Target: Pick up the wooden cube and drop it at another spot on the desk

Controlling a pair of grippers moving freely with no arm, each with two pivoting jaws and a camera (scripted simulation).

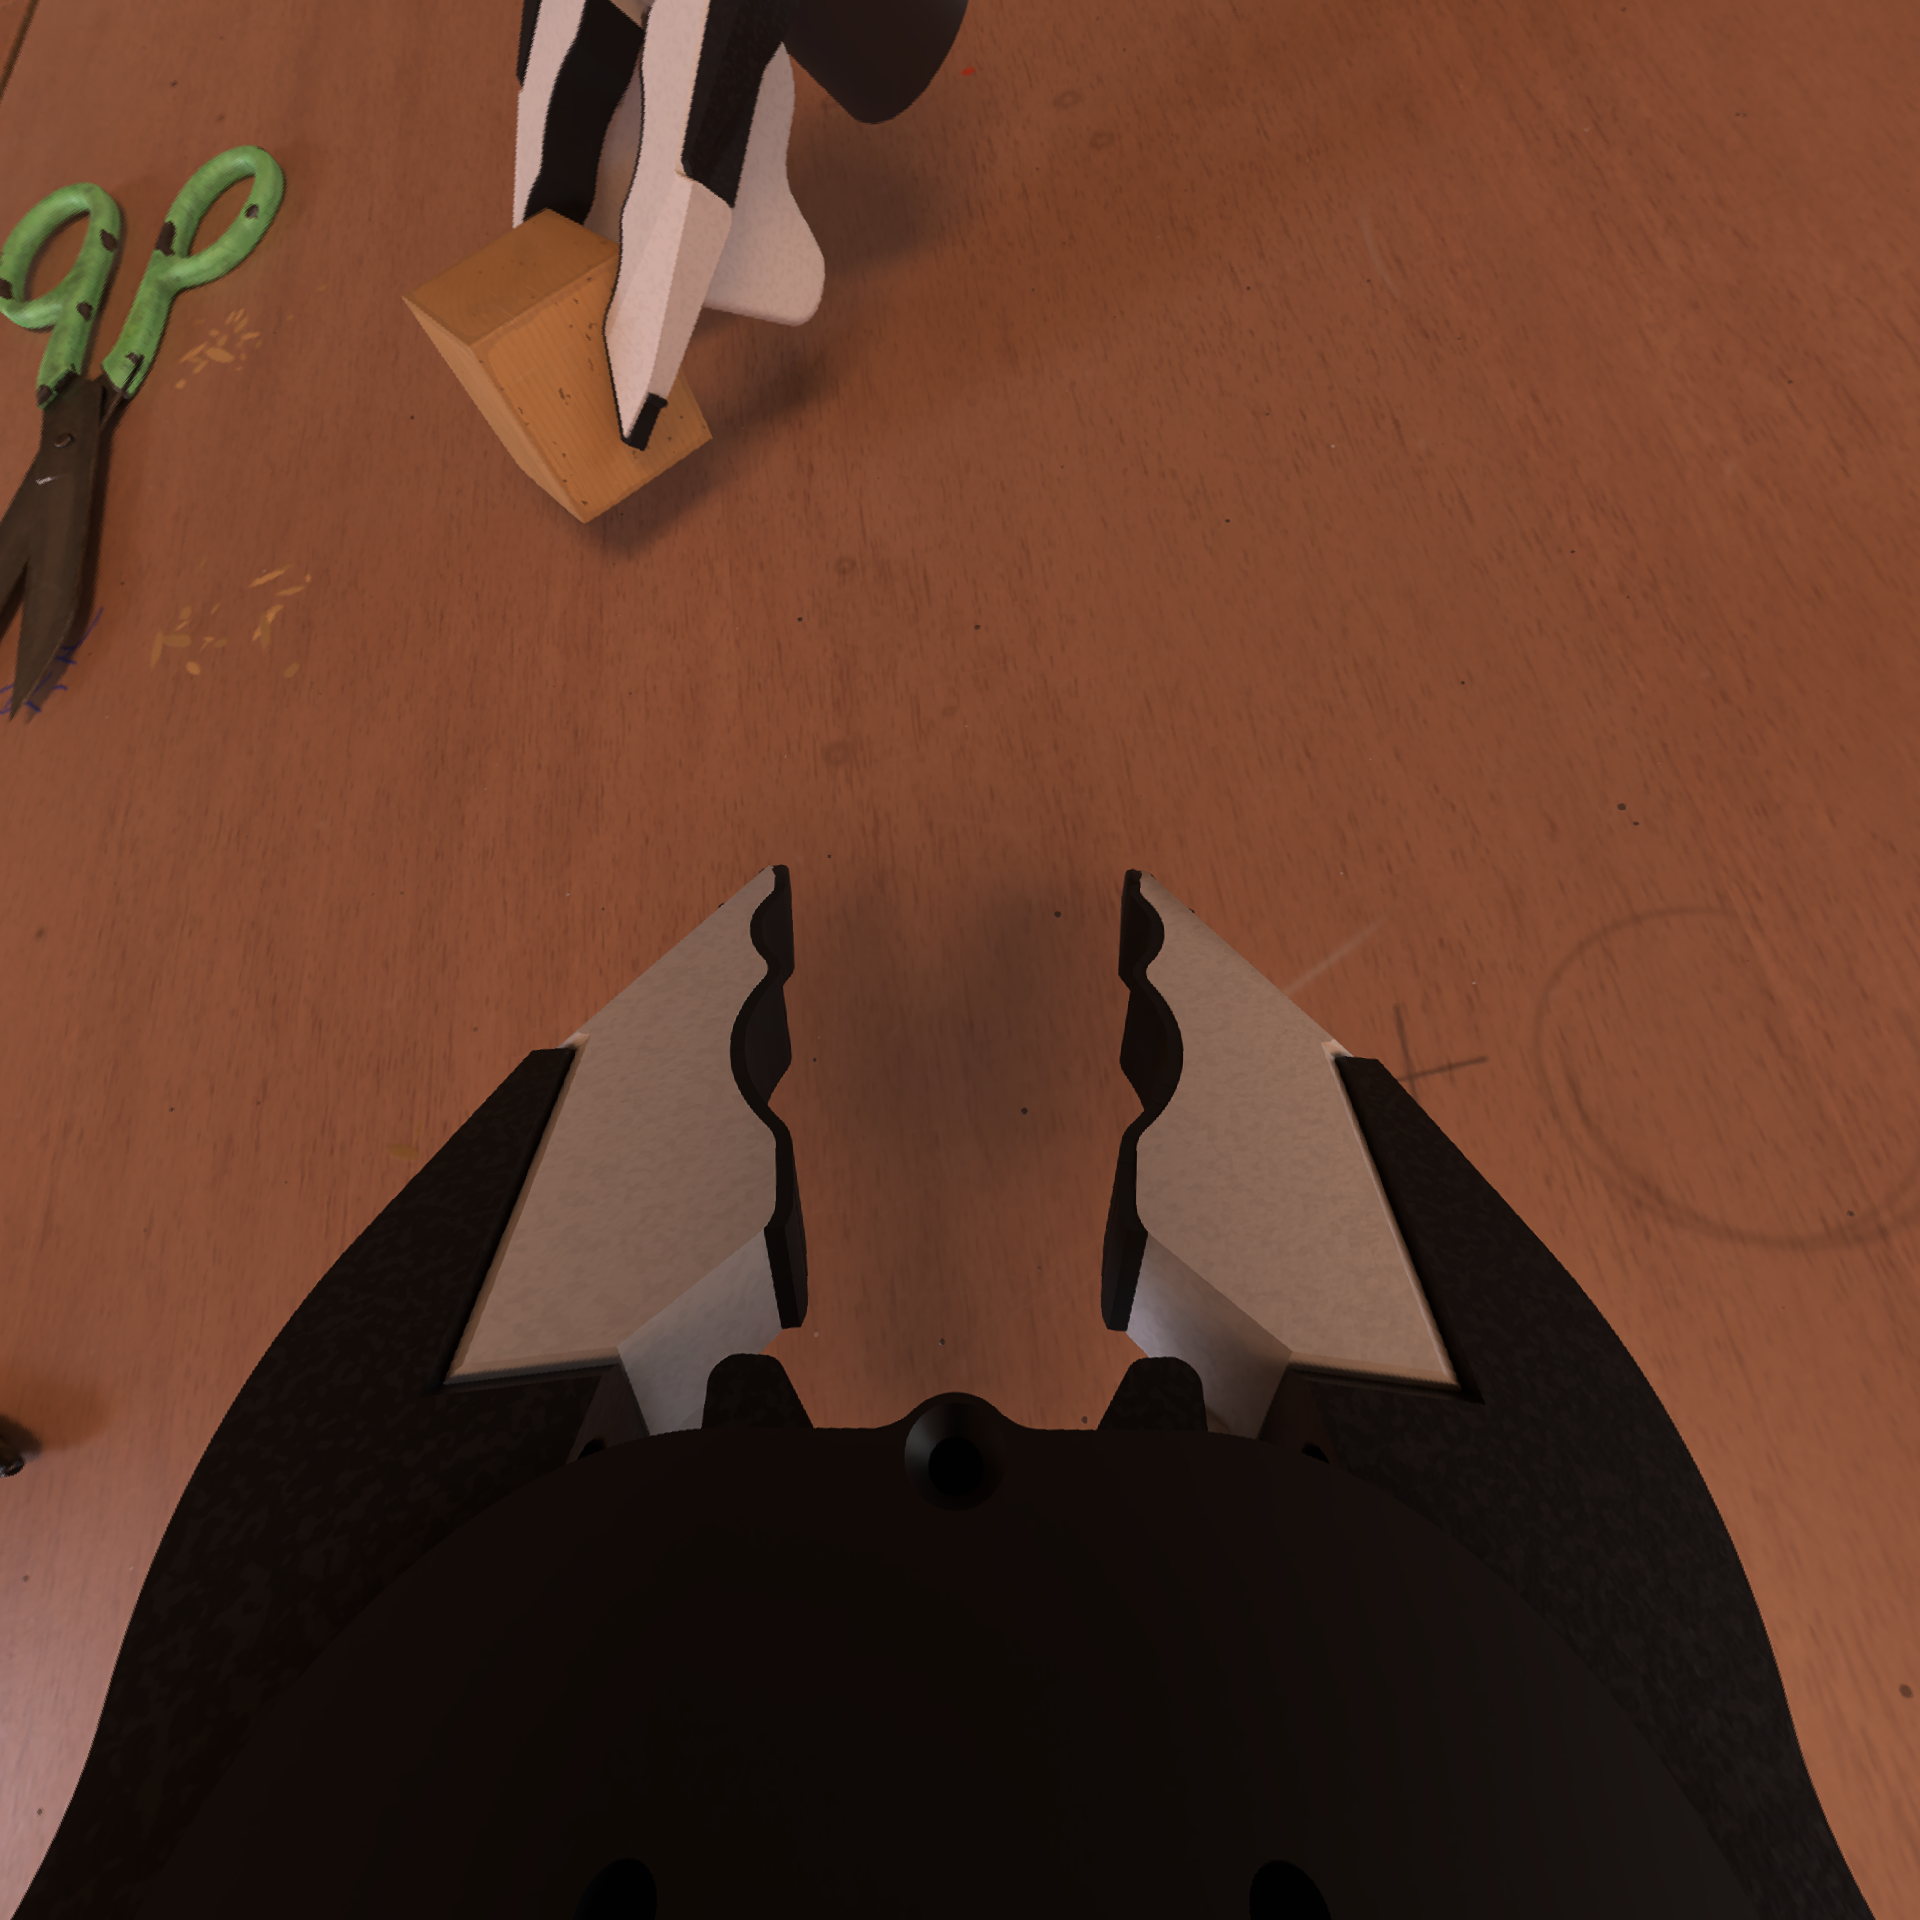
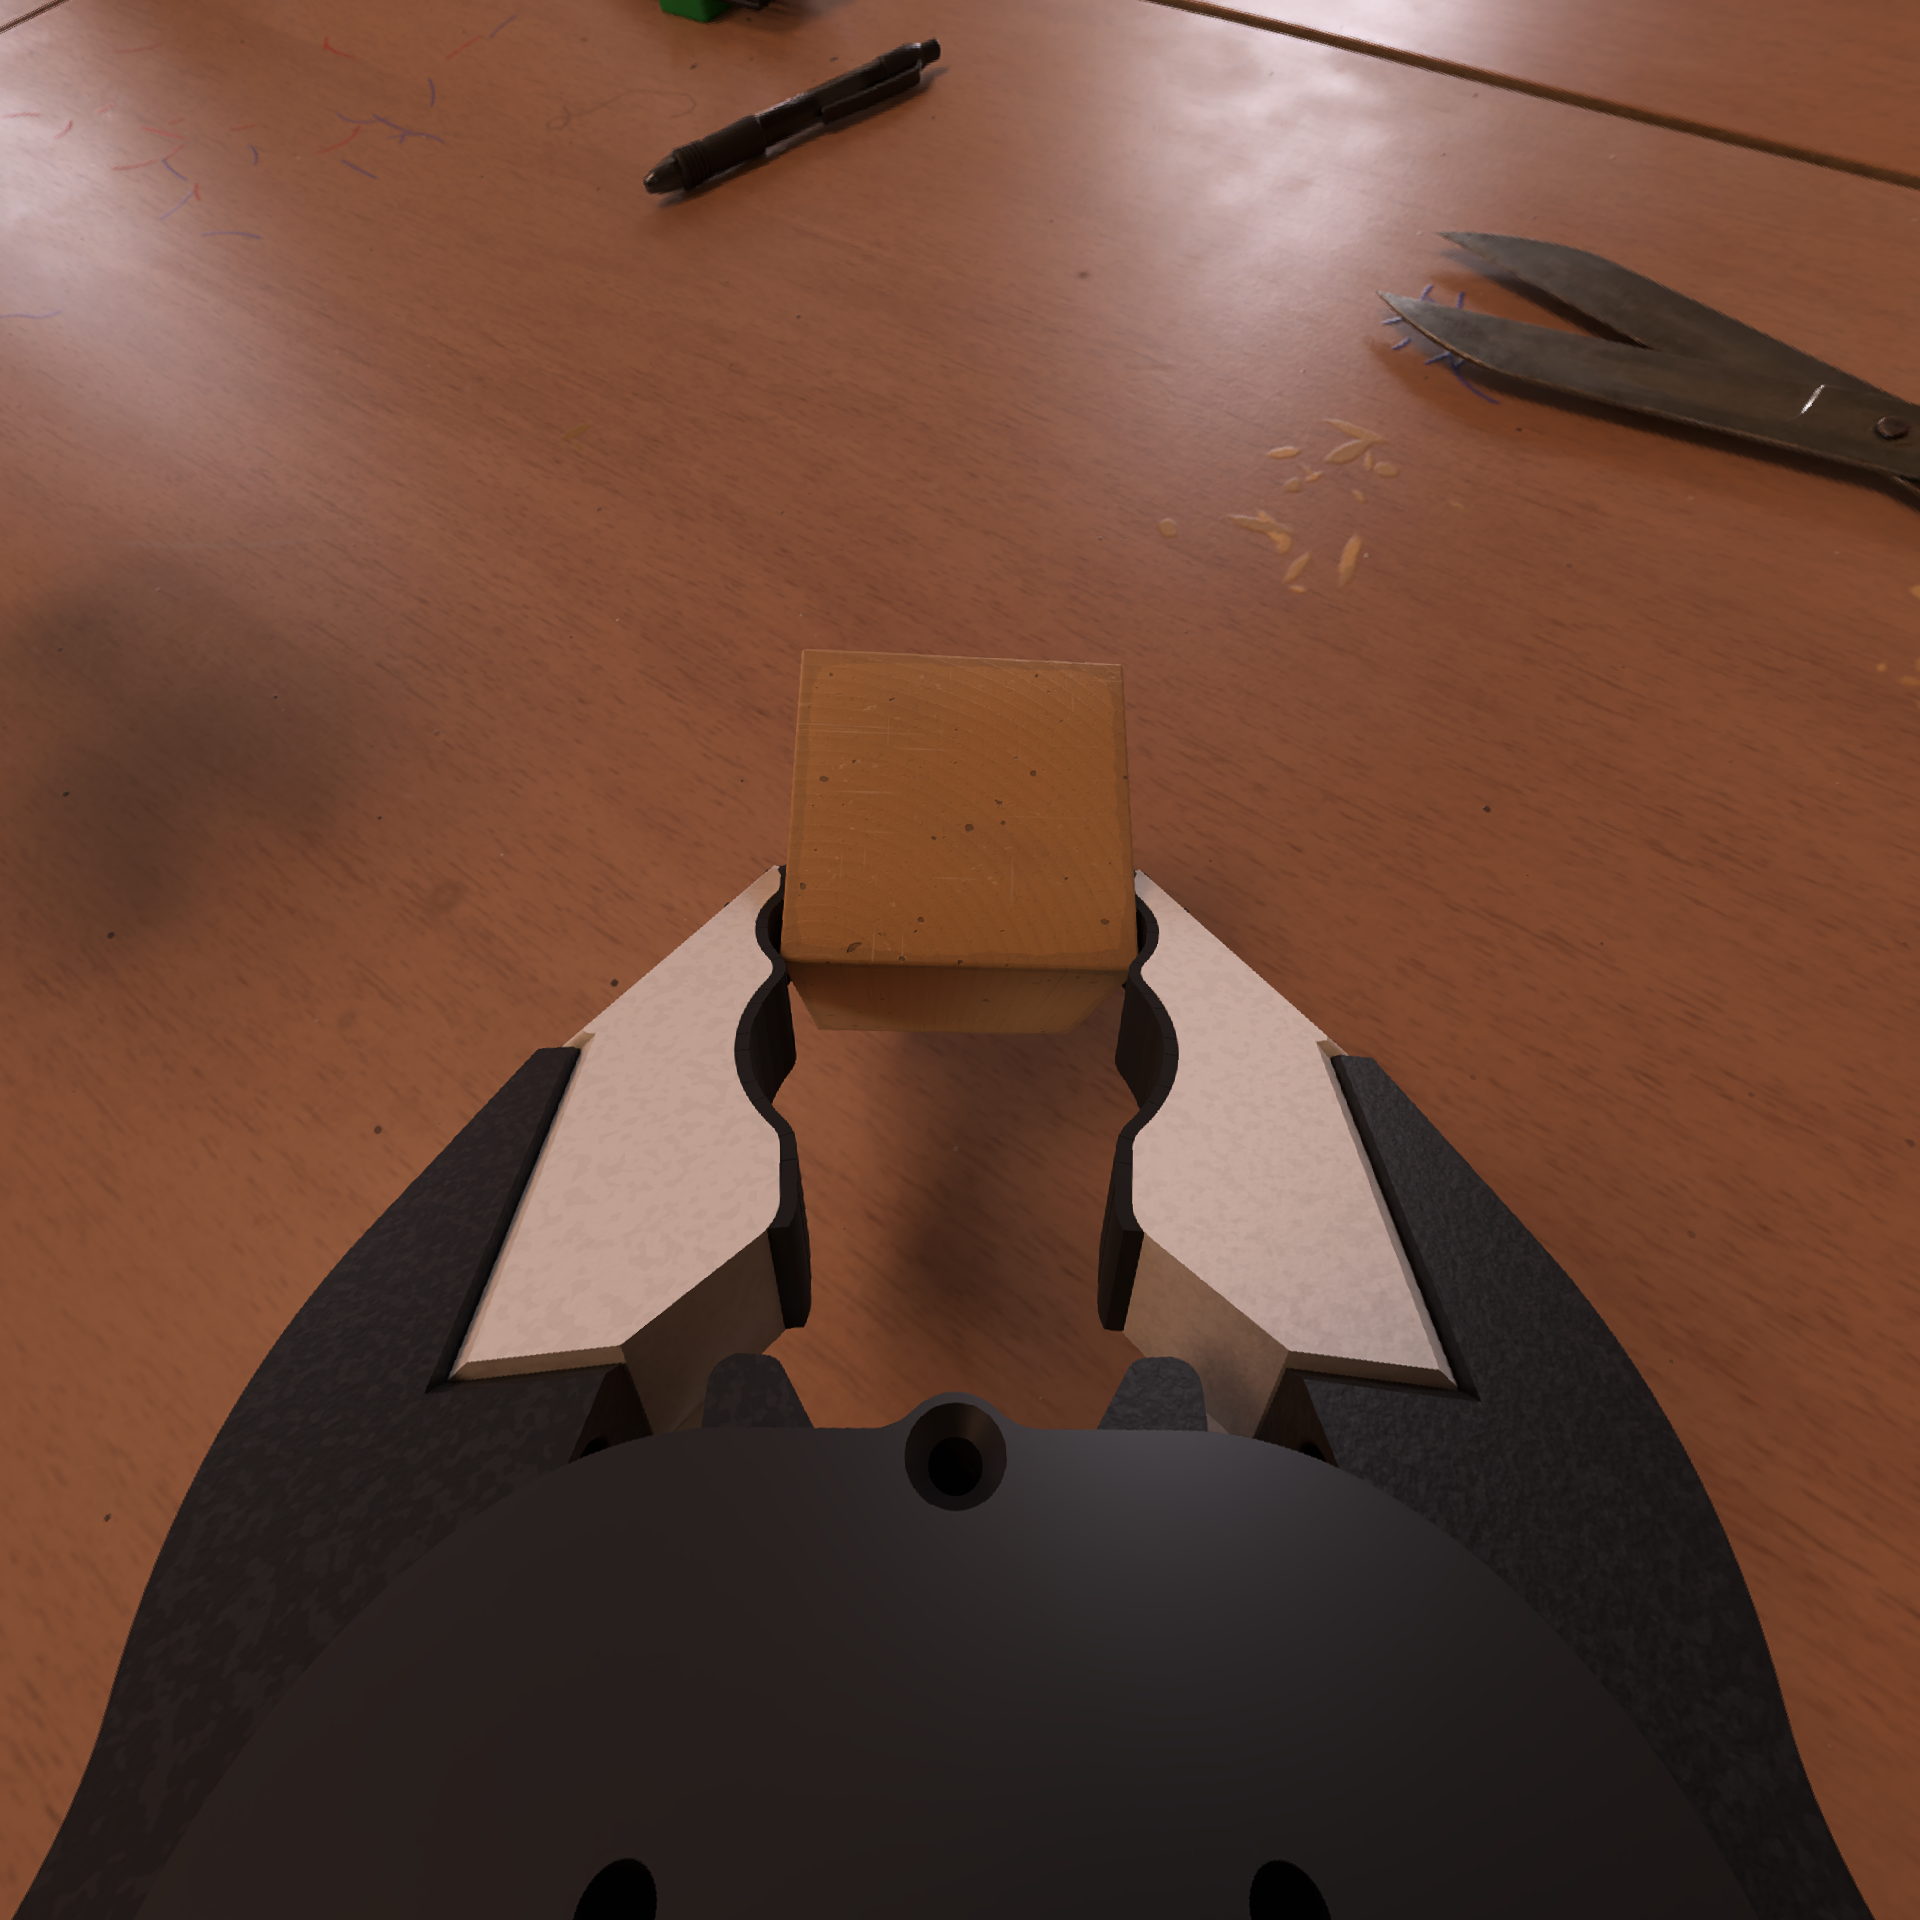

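In the left wrist view, the green-handled scissors (image 1: pixel 73 384) lie at the far left of the desk (image 1: pixel 1247 520), blades slightly parted, with pale flecks scattered beside them. To their right sits the wooden cube (image 1: pixel 540 364), clamped between the fingertips of the right gripper (image 1: pixel 665 374), which reaches down onto it from above. Nearer the camera, well apart from the cube, the left gripper (image 1: pixel 956 883) hangs over bare wood with its jaws spread wide and nothing between them.

In the right wrist view, a black pen (image 2: pixel 795 114) lies beyond the cube (image 2: pixel 956 821) and to its left. The cube is pinched at the gripper's (image 2: pixel 956 894) tips. The scissors' blades (image 2: pixel 1662 343) lie beyond it to the right.
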